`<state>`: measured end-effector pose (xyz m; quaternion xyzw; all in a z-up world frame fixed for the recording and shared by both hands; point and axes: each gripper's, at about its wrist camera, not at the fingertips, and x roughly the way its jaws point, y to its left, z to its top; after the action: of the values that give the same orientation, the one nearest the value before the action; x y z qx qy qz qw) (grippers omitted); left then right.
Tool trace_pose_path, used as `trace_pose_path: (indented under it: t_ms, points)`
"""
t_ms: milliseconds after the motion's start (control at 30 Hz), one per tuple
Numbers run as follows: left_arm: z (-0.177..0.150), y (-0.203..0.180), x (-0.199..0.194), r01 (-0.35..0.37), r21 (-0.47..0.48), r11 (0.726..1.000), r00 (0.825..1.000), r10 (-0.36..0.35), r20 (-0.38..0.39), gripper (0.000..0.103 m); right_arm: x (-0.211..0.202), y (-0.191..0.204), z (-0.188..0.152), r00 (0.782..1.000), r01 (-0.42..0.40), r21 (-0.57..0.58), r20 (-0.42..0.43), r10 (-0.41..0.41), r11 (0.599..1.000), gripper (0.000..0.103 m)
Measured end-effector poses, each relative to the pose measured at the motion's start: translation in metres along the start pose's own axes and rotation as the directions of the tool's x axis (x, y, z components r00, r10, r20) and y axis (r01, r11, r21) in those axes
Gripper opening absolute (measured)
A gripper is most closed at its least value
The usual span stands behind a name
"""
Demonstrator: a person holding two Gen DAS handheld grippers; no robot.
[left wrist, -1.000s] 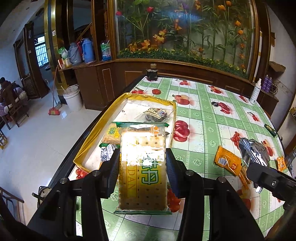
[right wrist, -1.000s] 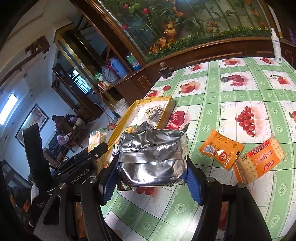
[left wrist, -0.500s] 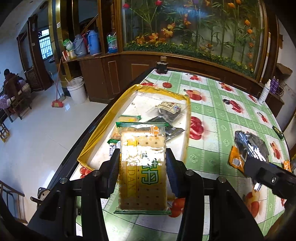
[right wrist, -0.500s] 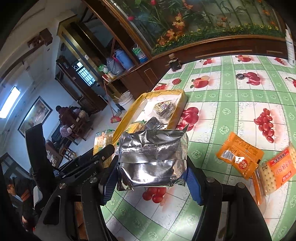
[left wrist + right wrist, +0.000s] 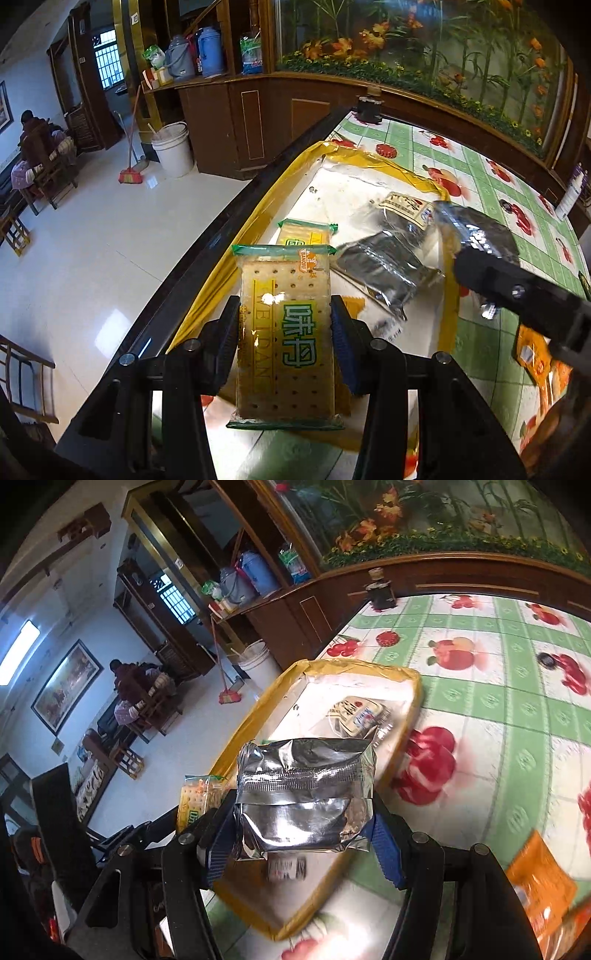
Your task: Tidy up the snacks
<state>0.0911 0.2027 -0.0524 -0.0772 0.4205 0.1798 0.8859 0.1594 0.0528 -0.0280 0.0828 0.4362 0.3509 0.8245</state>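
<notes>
My left gripper is shut on a clear cracker packet with green lettering, held over the near end of the yellow-rimmed tray. My right gripper is shut on a crumpled silver foil packet, hovering above the same tray. In the left wrist view that foil packet shows at the right, over the tray's right rim. Inside the tray lie another cracker packet, a dark foil pack and a clear pack with a label.
An orange snack packet lies on the green fruit-print tablecloth right of the tray. A dark jar stands at the table's far edge. The table's left edge drops to a white floor with a bucket and broom.
Both grippers have moved left and forward with their packets, from over the tablecloth to above the tray. The tray looms larger and nearer in both views.
</notes>
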Motion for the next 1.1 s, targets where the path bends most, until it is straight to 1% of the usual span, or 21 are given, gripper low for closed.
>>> trace_pose_path:
  t_ms: [100,167,233,367,467,500,567,600,633,867,1033,1100]
  points:
    - [0.007,-0.001,0.011,0.004,-0.005,1.000,1.000,-0.004,-0.021,0.045,0.024,0.002,0.010,1.000,0.017,-0.017,-0.025,-0.017,1.000,0.067]
    - [0.010,-0.001,0.017,-0.007,-0.001,1.000,1.000,0.007,-0.025,0.045,0.037,0.002,0.014,0.999,0.025,-0.020,-0.039,-0.026,0.999,0.067]
    - [0.011,0.000,0.020,0.002,-0.006,1.000,1.000,-0.002,-0.031,0.045,0.048,0.004,0.017,0.998,0.049,-0.039,-0.047,-0.050,0.998,0.067]
    - [0.014,0.000,0.026,-0.005,-0.004,1.000,1.000,0.005,-0.027,0.045,0.058,0.011,0.020,0.995,0.090,-0.094,-0.040,-0.094,0.991,0.067]
    - [0.015,-0.001,0.027,-0.003,0.007,1.000,0.999,0.004,-0.034,0.046,0.062,0.015,0.022,0.993,0.105,-0.128,-0.031,-0.110,0.986,0.067]
    - [0.014,0.000,0.027,0.007,0.007,1.000,0.999,-0.006,-0.039,0.047,0.063,0.016,0.022,0.993,0.110,-0.135,-0.033,-0.115,0.985,0.068]
    - [0.013,0.002,0.026,0.009,-0.004,1.000,0.999,-0.009,-0.045,0.058,0.066,0.018,0.022,0.991,0.123,-0.149,-0.039,-0.130,0.981,0.075]
    - [0.013,0.004,0.023,0.007,-0.009,1.000,0.999,-0.008,-0.039,0.059,0.067,0.018,0.023,0.989,0.136,-0.157,-0.044,-0.144,0.978,0.079]
    - [0.013,0.005,0.021,0.007,-0.012,1.000,0.999,-0.008,-0.034,0.059,0.066,0.017,0.023,0.988,0.142,-0.156,-0.044,-0.151,0.977,0.079]
    - [0.013,0.005,-0.005,0.033,-0.026,0.999,0.999,-0.032,0.006,0.059,0.030,0.003,0.025,0.994,0.113,-0.091,0.008,-0.112,0.990,0.079]
    - [0.009,-0.010,-0.025,0.075,-0.004,0.997,0.997,-0.075,0.030,0.060,-0.015,-0.013,0.013,0.995,0.090,-0.029,0.052,-0.089,0.995,0.083]
    - [0.006,-0.021,-0.033,0.098,0.019,0.995,0.994,-0.098,0.038,0.061,-0.036,-0.023,0.005,0.991,0.109,-0.006,0.074,-0.108,0.994,0.083]
